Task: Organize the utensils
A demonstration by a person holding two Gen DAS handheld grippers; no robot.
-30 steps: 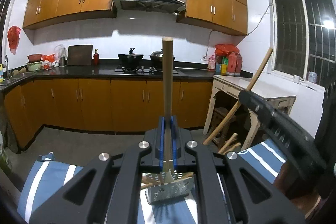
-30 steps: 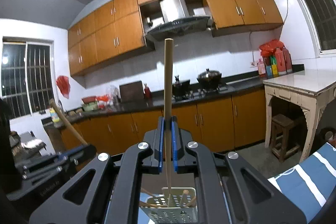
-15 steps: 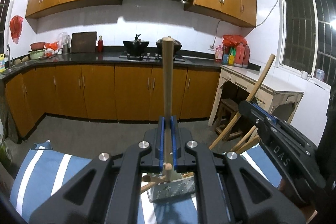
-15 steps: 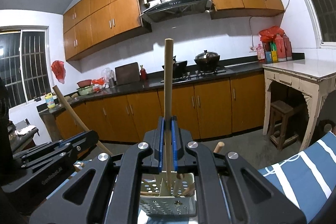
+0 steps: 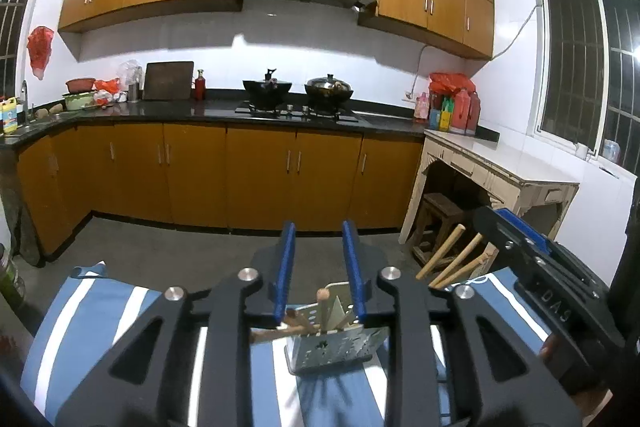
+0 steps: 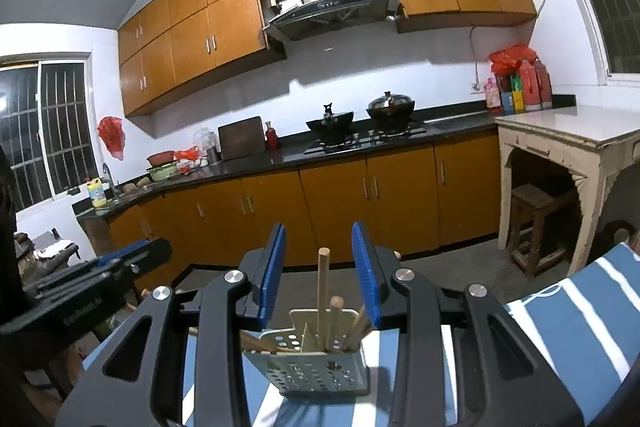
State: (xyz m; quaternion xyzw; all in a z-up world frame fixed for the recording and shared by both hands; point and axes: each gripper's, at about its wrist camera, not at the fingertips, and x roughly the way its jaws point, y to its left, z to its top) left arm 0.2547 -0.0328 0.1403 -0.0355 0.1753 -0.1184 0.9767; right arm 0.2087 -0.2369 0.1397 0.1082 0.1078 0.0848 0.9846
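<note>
Jaws of the right gripper (image 6: pixel 319 269) are opening; a wooden stick (image 6: pixel 322 297) stands free between them in the perforated metal holder (image 6: pixel 316 367). Left gripper (image 5: pixel 319 269) likewise opening, apparently empty, above that holder (image 5: pixel 334 345) on striped cloth (image 5: pixel 96 311).

The left tongs (image 5: pixel 319 269) are opening, their blue pads clear of everything. Below them a perforated metal utensil holder (image 5: pixel 336 349) stands on a blue-and-white striped cloth (image 5: pixel 100 311), wooden handles (image 5: pixel 321 301) poking out. At three o'clock, the right tongs (image 5: pixel 532 251) hover near three wooden sticks (image 5: pixel 452 259).
</note>
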